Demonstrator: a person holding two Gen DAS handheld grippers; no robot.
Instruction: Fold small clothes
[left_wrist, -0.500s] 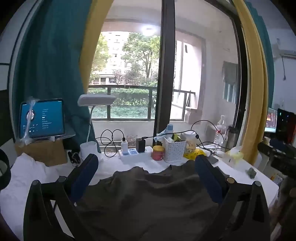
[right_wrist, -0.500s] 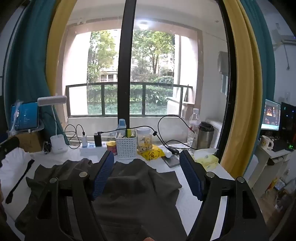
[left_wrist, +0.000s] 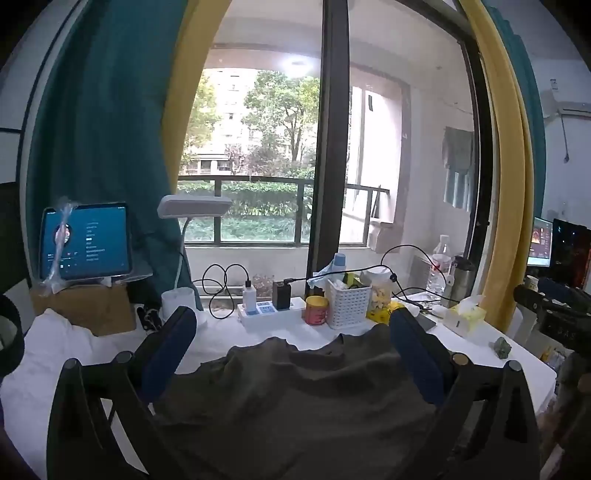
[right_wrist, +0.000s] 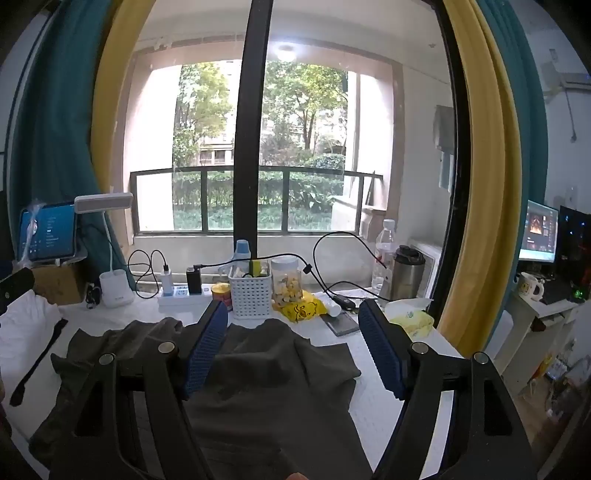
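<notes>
A: Where's the dark garment (left_wrist: 295, 398)?
B: Spread rumpled on the white bench (right_wrist: 373, 391), in front of the white basket (right_wrist: 250, 295).
A: The left claw (left_wrist: 291, 354)?
B: Jaws apart, above the garment.
A: Right claw (right_wrist: 293, 347)?
B: Likewise apart, empty above it.

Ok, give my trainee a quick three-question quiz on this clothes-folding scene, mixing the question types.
1. True or false: the right gripper is clamped on the dark garment.
2. What stands directly left of the white basket: A) red can, B) steel flask, C) mug?
3. Fill in: the desk lamp is coloured ____.

Key: 1 false, both it and the left gripper are open above the cloth; 2 A, the red can; 3 white.
</notes>
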